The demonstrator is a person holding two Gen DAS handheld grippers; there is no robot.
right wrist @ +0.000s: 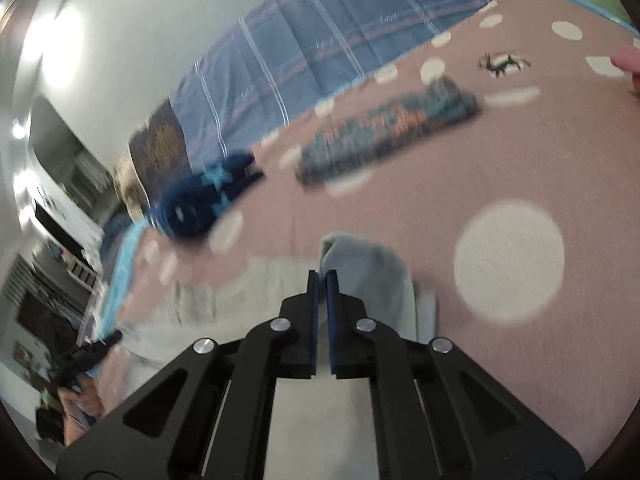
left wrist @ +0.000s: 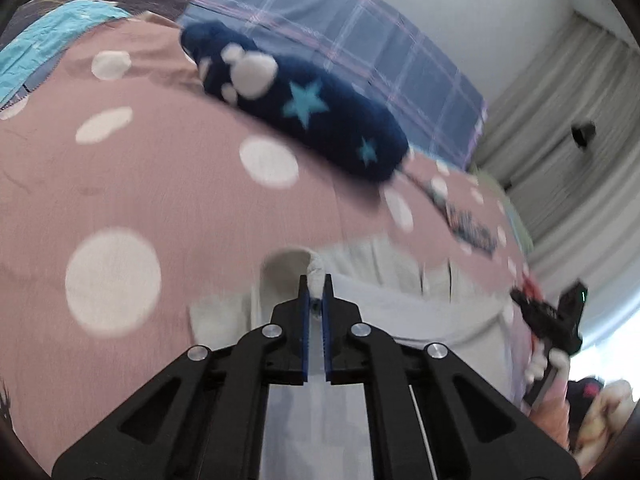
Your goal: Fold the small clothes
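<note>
A small pale grey garment [left wrist: 400, 312] lies on a pink bedspread with white dots [left wrist: 168, 184]. My left gripper [left wrist: 316, 280] is shut on a raised fold of the garment's edge. My right gripper [right wrist: 323, 276] is shut on another raised fold of the same grey garment [right wrist: 368, 268]. The right gripper [left wrist: 556, 312] shows at the right edge of the left wrist view. The left gripper [right wrist: 84, 356] shows at the lower left of the right wrist view. The garment stretches between the two grippers.
A dark blue fuzzy sock with stars [left wrist: 296, 104] lies beyond the garment; it also shows in the right wrist view [right wrist: 204, 200]. A multicoloured knitted piece [right wrist: 384, 132] lies farther right. A blue plaid pillow [left wrist: 360, 40] is at the bed's head. Curtains [left wrist: 560, 140] hang at right.
</note>
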